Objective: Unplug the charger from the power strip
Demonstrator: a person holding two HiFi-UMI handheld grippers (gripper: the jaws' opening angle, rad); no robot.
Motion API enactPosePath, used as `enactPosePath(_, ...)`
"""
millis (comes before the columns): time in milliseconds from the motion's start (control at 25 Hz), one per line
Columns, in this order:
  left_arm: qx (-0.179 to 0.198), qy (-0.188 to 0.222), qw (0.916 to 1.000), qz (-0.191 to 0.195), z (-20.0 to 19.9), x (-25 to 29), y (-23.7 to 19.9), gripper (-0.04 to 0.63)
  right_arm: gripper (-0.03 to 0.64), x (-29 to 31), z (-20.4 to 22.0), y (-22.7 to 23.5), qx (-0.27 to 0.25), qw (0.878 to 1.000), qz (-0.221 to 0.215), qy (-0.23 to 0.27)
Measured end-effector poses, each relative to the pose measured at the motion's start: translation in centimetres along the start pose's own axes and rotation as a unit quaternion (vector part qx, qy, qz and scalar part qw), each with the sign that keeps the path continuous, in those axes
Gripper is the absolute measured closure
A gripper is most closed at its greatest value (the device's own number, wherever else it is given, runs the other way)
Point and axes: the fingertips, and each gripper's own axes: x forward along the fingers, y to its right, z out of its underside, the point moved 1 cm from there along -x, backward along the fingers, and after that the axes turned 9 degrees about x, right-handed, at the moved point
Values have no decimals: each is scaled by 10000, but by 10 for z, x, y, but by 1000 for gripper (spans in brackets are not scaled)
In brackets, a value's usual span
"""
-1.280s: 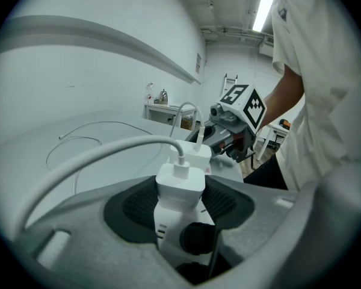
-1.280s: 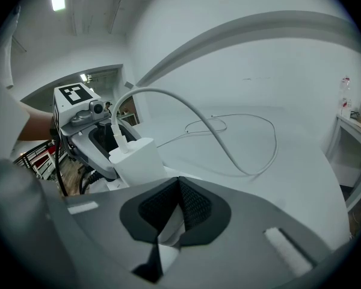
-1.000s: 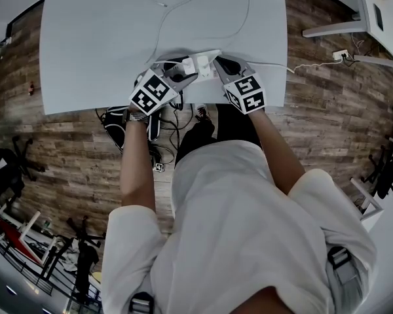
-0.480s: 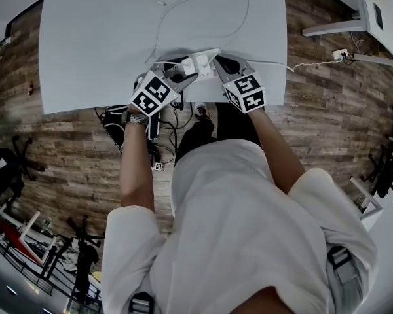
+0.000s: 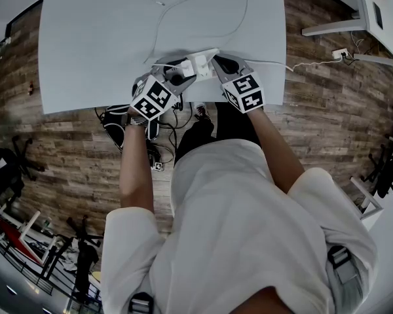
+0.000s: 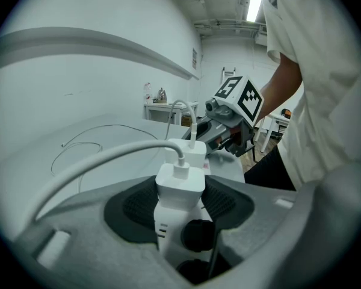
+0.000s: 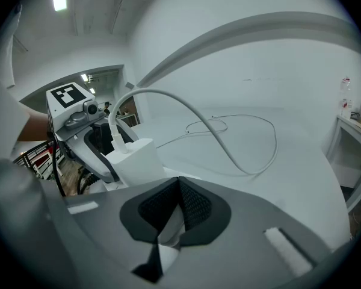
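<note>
White charger point(image 6: 180, 184), plugged into the power strip point(image 7: 168, 235) at the counter's point(image 5: 118, 31) near edge, sits clamped in the left gripper's point(image 5: 175, 76) jaws while the right gripper's point(image 5: 221, 65) jaws pinch the strip's end narrowly; a skewed pull could slip the grip or drag the strip.

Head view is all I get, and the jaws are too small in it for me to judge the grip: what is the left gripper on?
Observer: The left gripper view shows the left gripper with its pads pressed on both sides of the nearer white charger.
Operator: And the right gripper?
Observer: Its own view shows the right gripper nearly shut on a thin white edge, apparently the power strip at its end.
Operator: Just one charger?
Observer: No, a second charger stands right behind the held one, with its own cable.
</note>
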Motion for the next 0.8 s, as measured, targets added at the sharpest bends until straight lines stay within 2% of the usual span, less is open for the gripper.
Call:
enactPosePath(240,-634,238,9976,102,1,-1,-6,365,614,1,0,0,-7,10000,-39,3)
enactPosePath(360,-776,245,9966,120,3,-1,-6,364,614,0,1,0,-12,10000,-47,14)
enactPosePath(480,-644,192,9977,63,2,0,-5,365,614,0,1,0,-20,10000,-57,21)
enactPosePath(680,-84,47,9999,-91,0,1,0,365,614,0,2,1,-31,10000,-65,35)
enactPosePath(800,-24,53,9999,-109,0,1,2,365,614,0,2,1,-41,10000,-77,20)
